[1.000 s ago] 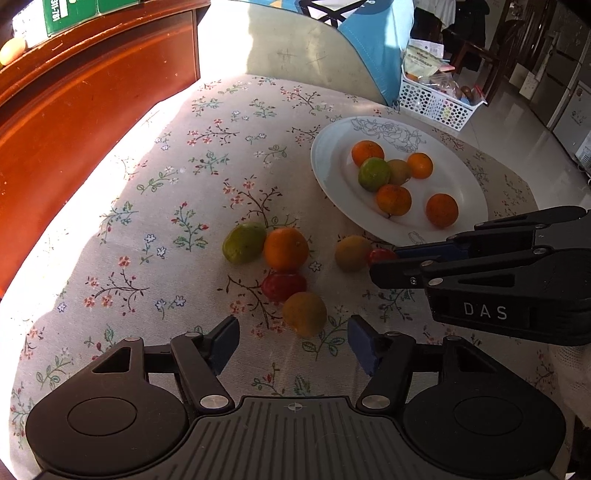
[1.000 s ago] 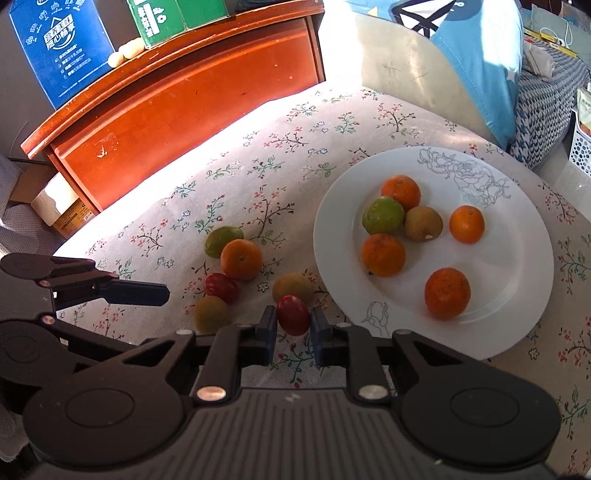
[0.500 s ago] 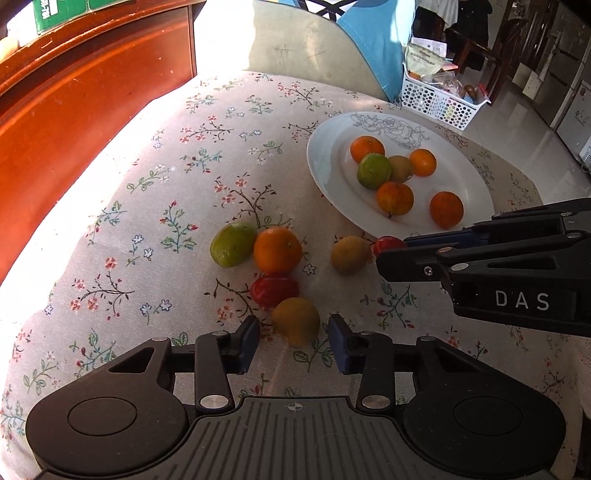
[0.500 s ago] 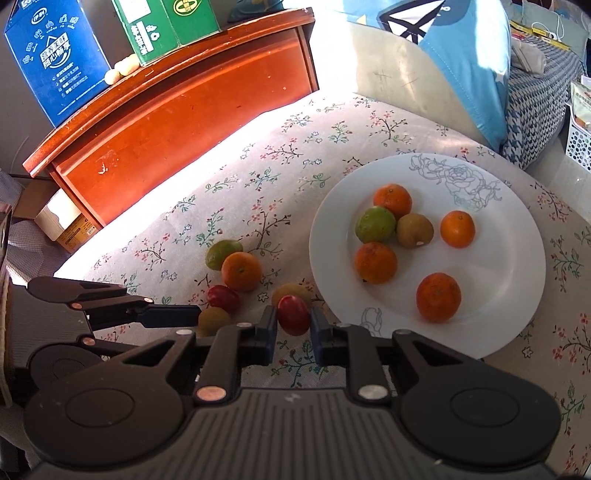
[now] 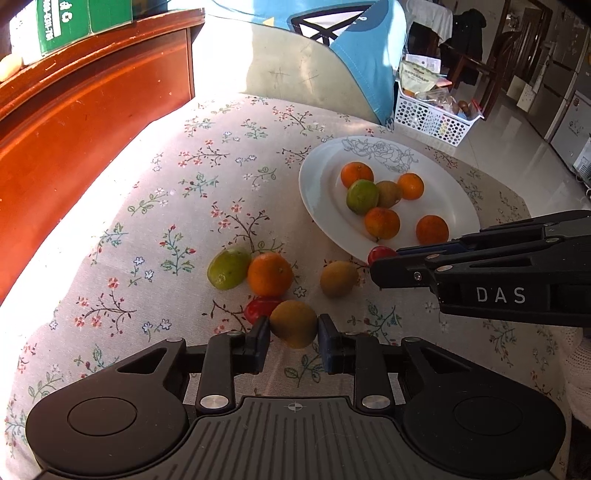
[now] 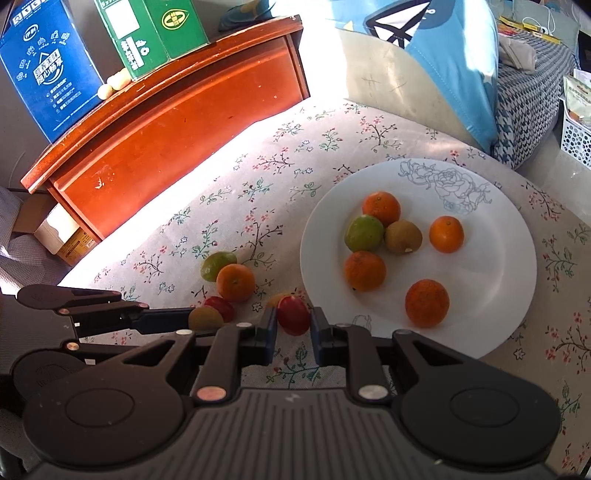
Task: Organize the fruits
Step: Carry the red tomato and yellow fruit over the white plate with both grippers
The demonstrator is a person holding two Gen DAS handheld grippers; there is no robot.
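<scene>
My left gripper (image 5: 294, 331) has its jaws closing on a brown kiwi-like fruit (image 5: 293, 323), and both pads touch its sides. My right gripper (image 6: 294, 322) is shut on a small red fruit (image 6: 293, 314) beside the rim of the white plate (image 6: 491, 266). Several oranges, a green citrus and a kiwi lie on the plate. On the floral cloth a green citrus (image 5: 229, 268), an orange (image 5: 269, 275), a red fruit (image 5: 256, 309) and another brown fruit (image 5: 338, 278) lie loose.
A red-brown wooden cabinet (image 6: 177, 140) with a blue box (image 6: 48, 74) and a green box (image 6: 155, 29) stands at the table's left. A chair with a blue cloth (image 5: 369, 55) and a white basket (image 5: 432, 118) stand beyond the plate.
The left gripper's jaws have come together from wide apart onto the brown fruit. The right gripper has kept its hold on the red fruit in nearly the same place.
</scene>
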